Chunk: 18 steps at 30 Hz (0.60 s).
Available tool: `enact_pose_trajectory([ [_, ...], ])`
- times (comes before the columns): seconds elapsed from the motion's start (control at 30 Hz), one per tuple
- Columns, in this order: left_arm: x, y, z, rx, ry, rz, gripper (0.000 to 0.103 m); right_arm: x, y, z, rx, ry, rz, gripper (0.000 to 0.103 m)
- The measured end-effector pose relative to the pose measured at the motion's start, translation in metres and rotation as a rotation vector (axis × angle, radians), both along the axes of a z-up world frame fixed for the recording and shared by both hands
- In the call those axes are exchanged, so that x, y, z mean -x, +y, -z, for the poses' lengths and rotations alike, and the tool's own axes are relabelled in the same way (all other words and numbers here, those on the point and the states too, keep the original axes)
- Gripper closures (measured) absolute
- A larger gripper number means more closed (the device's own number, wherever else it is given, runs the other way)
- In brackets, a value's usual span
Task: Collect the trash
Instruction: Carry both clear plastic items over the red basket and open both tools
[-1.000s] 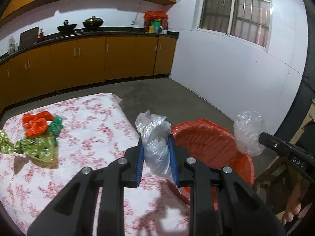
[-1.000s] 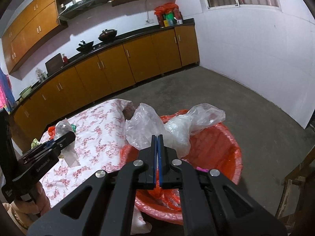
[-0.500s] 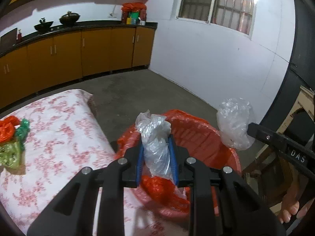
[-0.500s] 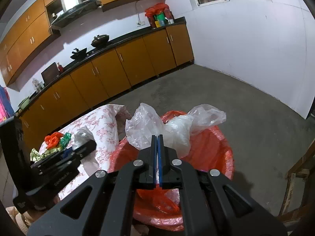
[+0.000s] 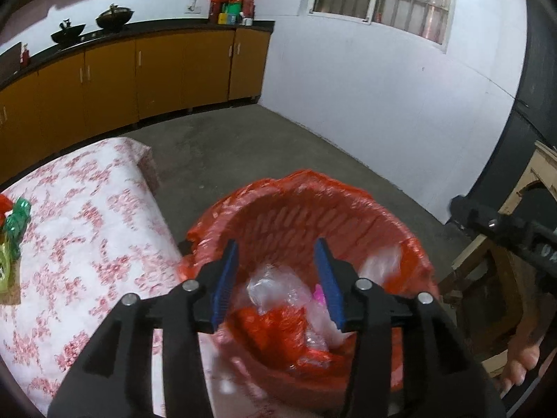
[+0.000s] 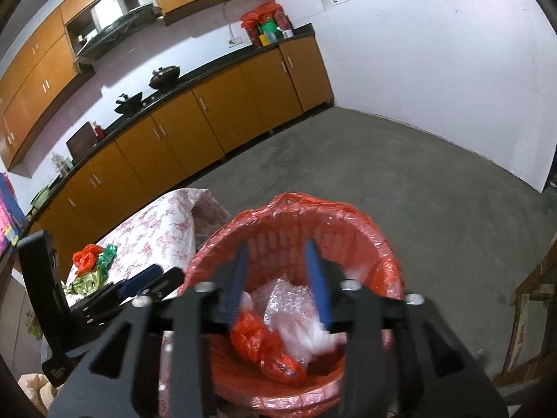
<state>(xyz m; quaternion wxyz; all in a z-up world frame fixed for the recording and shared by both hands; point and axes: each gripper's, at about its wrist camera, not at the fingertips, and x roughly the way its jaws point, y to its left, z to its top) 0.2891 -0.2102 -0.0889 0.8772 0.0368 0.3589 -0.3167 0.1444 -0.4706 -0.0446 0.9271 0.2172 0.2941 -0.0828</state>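
Over basket (image 5: 306, 209), both grippers opening, bags dropped

Dim indoor light, fisheye bending at dark edges; the right tool (image 6: 276, 277) is motion-blurred.

Right gripper (image 6: 276, 275) fingers smeared by motion blur. Clear plastic scraps (image 6: 296, 317) in the basket (image 6: 348, 223) also blurred; their edges cannot be separated. Green wrapper (image 5: 15, 219) cut off by the left wrist view's left edge. Items on the far counter (image 5: 231, 7) too small to identify.
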Motion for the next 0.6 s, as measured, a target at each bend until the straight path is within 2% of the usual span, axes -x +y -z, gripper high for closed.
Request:
enact_pose_trajectory([
  [0.1, -0.003, 0.014, 0.003, -0.017, -0.002, -0.04, 0.055, 0.0, 0.001, 0.0, 0.015, 0.006, 0.005, 0.065],
  [0.23, -0.004, 0.037, 0.003, -0.054, -0.045, -0.108, 0.048, -0.002, 0.01, -0.003, 0.06, 0.006, -0.003, 0.065],
  [0.47, -0.002, 0.091, -0.002, -0.118, -0.107, -0.246, 0.043, -0.013, 0.042, -0.01, 0.128, 0.004, -0.07, 0.065],
  [0.6, -0.006, 0.127, -0.004, -0.13, -0.107, -0.336, 0.042, -0.023, 0.067, -0.016, 0.137, -0.006, -0.129, 0.057],
])
